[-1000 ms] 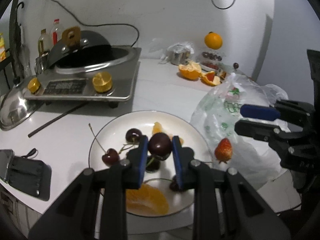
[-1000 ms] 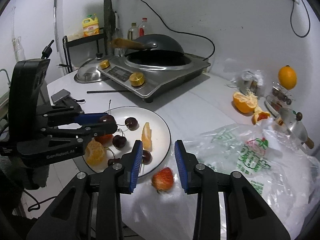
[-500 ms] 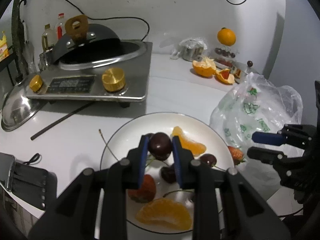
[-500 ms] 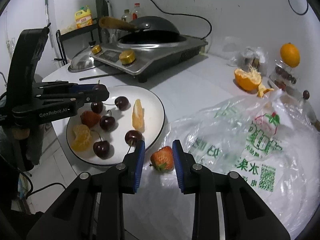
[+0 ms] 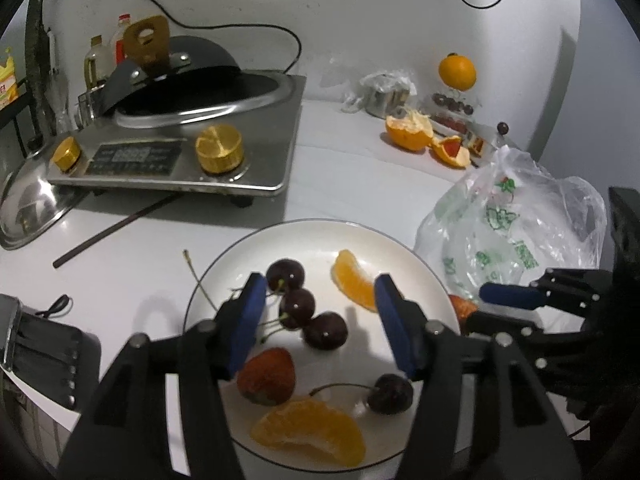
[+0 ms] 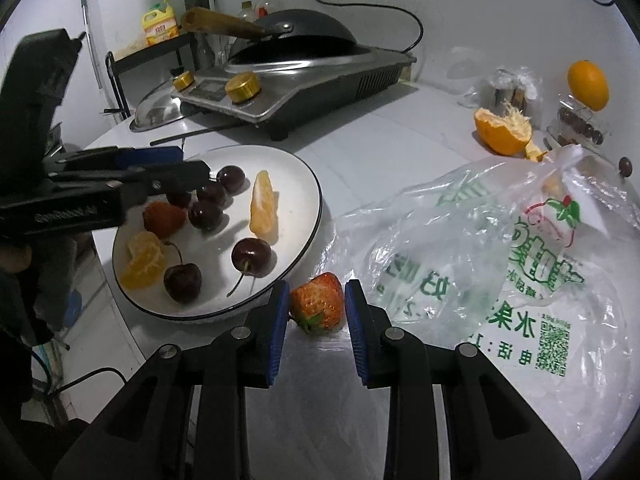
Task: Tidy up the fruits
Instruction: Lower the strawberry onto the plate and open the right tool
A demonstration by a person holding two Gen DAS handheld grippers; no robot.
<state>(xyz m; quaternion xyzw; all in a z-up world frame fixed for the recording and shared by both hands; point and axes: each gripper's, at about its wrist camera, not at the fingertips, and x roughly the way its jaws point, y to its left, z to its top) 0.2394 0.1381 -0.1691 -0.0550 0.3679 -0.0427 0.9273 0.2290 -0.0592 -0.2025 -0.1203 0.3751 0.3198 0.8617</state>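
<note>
2 grippers: left (image 5: 320,320) fingers apart above plate (image 5: 224,276); right (image 6: 316,312) fingers straddle strawberry (image 6: 318,306).

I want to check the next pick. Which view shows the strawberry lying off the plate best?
The right wrist view: the strawberry sits whole and close between the open fingers of the right hand-held gripper, beside the plate. In the left wrist view only a red sliver shows past the plate's rim, behind that gripper.

A white plate (image 6: 308,184) holds five dark cherries (image 6: 252,258), two orange segments (image 6: 262,208) and a strawberry (image 6: 162,218). A second strawberry (image 6: 318,308), red with its green leaves downward, lies just off the plate's rim on a clear plastic bag (image 6: 500,248).
</note>
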